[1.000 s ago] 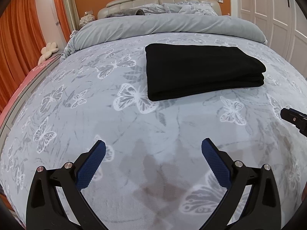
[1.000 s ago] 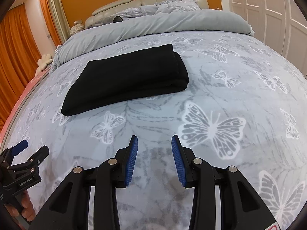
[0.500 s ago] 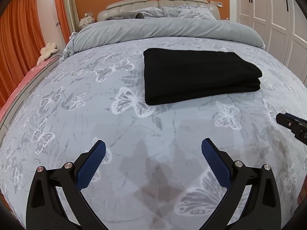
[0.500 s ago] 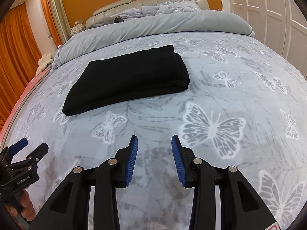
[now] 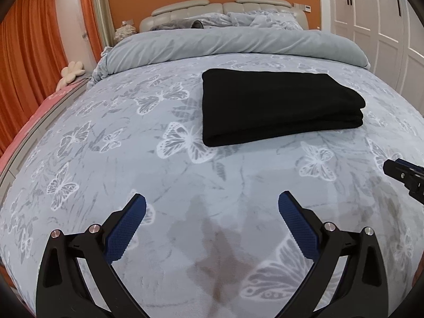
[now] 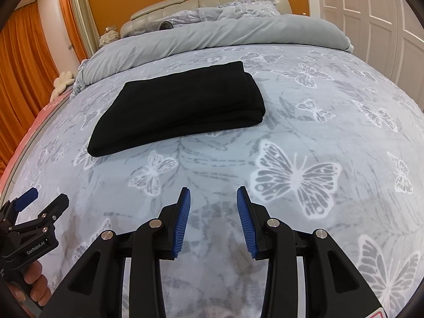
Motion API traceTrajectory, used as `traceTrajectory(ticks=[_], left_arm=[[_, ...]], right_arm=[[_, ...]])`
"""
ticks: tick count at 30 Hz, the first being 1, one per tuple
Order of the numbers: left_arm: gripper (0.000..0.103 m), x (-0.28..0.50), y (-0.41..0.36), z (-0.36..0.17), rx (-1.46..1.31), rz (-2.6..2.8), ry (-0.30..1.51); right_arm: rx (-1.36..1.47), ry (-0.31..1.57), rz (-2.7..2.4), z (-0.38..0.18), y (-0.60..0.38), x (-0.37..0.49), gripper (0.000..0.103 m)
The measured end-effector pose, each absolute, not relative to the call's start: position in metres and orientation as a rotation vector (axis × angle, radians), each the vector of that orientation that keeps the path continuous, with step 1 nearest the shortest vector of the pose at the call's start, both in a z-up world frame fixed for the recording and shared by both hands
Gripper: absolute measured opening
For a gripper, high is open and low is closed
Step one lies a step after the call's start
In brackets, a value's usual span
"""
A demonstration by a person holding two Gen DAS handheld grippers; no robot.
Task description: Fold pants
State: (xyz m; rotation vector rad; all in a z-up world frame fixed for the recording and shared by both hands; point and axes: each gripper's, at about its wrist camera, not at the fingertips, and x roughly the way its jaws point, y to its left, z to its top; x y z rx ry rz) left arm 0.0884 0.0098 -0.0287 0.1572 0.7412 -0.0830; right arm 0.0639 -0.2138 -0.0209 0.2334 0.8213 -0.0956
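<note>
The black pants lie folded into a neat rectangular stack on the butterfly-print bedspread; they also show in the right wrist view. My left gripper is open wide and empty, hovering over the bedspread well short of the pants. My right gripper is open and empty, also short of the pants. The right gripper's tip shows at the right edge of the left wrist view. The left gripper shows at the lower left of the right wrist view.
A rolled grey duvet and pillows lie at the head of the bed by the padded headboard. Orange curtains hang at left; white wardrobe doors stand at right. A flower-shaped cushion sits at the left bed edge.
Both grippers have drawn back a little and lifted, so the pants sit slightly lower and farther in view. The jaws have not changed.
</note>
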Motion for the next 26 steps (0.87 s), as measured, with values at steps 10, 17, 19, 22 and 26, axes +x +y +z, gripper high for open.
traceTrajectory(ticks=[10, 17, 19, 22, 26], left_arm=[[0.098, 0.0880, 0.0081, -0.0309, 0.153, -0.082, 0.740], [0.098, 0.0849, 0.0057, -0.0285, 0.154, -0.108, 0.728], [0.098, 0.0856, 0.0039, -0.0282, 0.162, -0.118, 0.736], [0.098, 0.0876, 0.0056, -0.0275, 0.131, -0.133, 0.757], [0.098, 0.0859, 0.0037, -0.0265, 0.144, -0.136, 0.743]], right_arm=[[0.231, 0.823, -0.092, -0.0211, -0.2115, 0.0638, 0.037], [0.231, 0.823, -0.091, -0.0212, -0.2115, 0.0640, 0.037], [0.230, 0.822, -0.092, -0.0208, -0.2110, 0.0638, 0.037], [0.224, 0.815, -0.093, -0.0207, -0.2110, 0.0626, 0.048], [0.200, 0.797, -0.096, -0.0175, -0.2101, 0.0604, 0.051]])
